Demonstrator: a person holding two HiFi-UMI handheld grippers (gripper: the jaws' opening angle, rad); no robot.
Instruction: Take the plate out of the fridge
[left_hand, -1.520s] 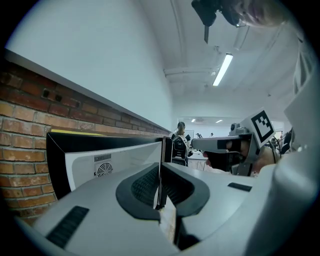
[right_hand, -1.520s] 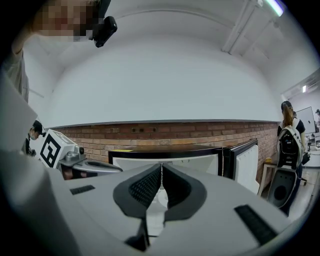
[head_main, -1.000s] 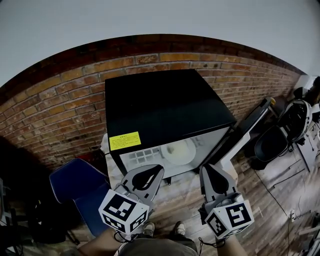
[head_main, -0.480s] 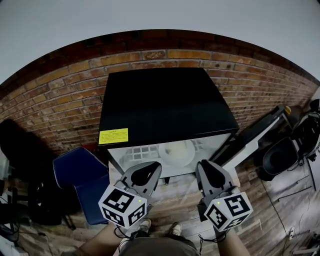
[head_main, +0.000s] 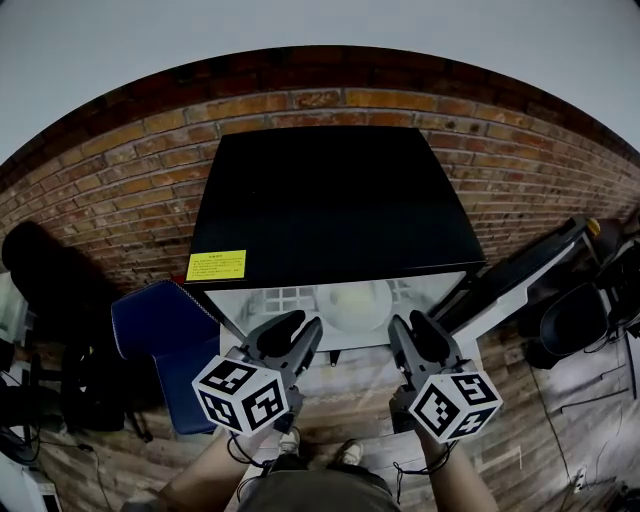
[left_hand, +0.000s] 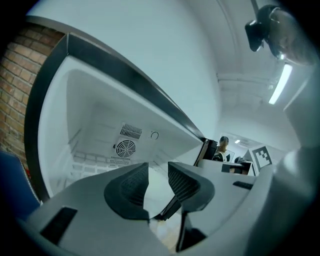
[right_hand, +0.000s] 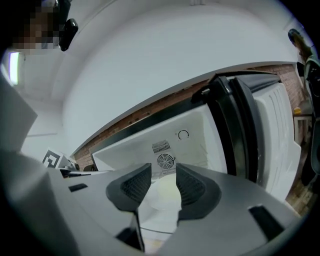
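A black mini-fridge (head_main: 330, 200) stands against the brick wall with its door (head_main: 520, 270) swung open to the right. On a shelf inside its white compartment lies a pale round plate (head_main: 360, 303). Both grippers hover side by side just in front of the opening, short of the plate. The left gripper (head_main: 295, 330) has its jaws opening with nothing between them; past them the plate (left_hand: 156, 192) shows. The right gripper (head_main: 413, 328) is likewise opening and holds nothing, and it points at the plate (right_hand: 163, 202) inside the fridge.
A blue chair (head_main: 165, 335) stands left of the fridge. Dark gear (head_main: 575, 320) sits on the wooden floor to the right, beyond the open door (right_hand: 270, 130). A round fan grille (right_hand: 165, 161) marks the fridge's back wall. The person's shoes (head_main: 320, 450) show below the grippers.
Both grippers' jaws have gone from shut to apart. The head view has swung so the fridge sits more centred, with the grippers still just in front of its opening.
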